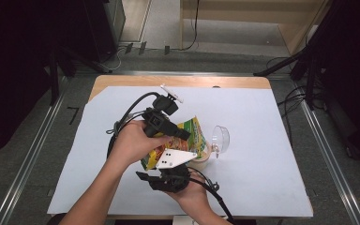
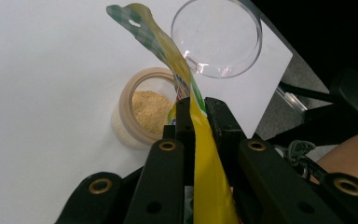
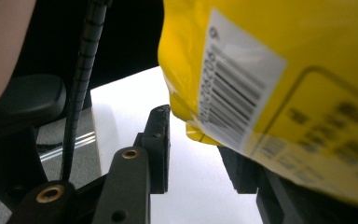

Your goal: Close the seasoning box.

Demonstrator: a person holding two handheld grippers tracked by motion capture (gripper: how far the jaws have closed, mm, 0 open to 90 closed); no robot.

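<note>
Left gripper (image 2: pixel 198 109) is clamped tight on the yellow pouch (image 2: pixel 205 163), jaws pinching the flattened film between them; the pouch's top edge with its green checked strip curls up and away past the jaw tips. In the high view the left gripper (image 1: pixel 180 133) sits just above-left of the jar (image 1: pixel 205 158), with the pouch (image 1: pixel 190 136) tilted over it, touching or almost touching the jar's rim; can't tell which. The jar (image 2: pixel 142 109) is open and squat, with pale yellow powder (image 2: pixel 151 105) inside. A clear round lid (image 2: pixel 216 37) lies just beside the jar on its far right side, tilted on its edge in the high view (image 1: pixel 221 139). Right gripper (image 3: pixel 200 140) has its jaws partly open, a clear gap between them; the pouch's bottom corner (image 3: pixel 261 93), barcode side facing the camera, hangs right above that gap and covers the right jaw's tip, with no pinch seen, so it holds nothing that can be made out. In the high view the right gripper (image 1: pixel 168 178) is just below the jar, under the pouch. Everything sits on a white sheet (image 1: pixel 262 122) covering the table (image 1: pixel 122 80), jar near the sheet's middle.
</note>
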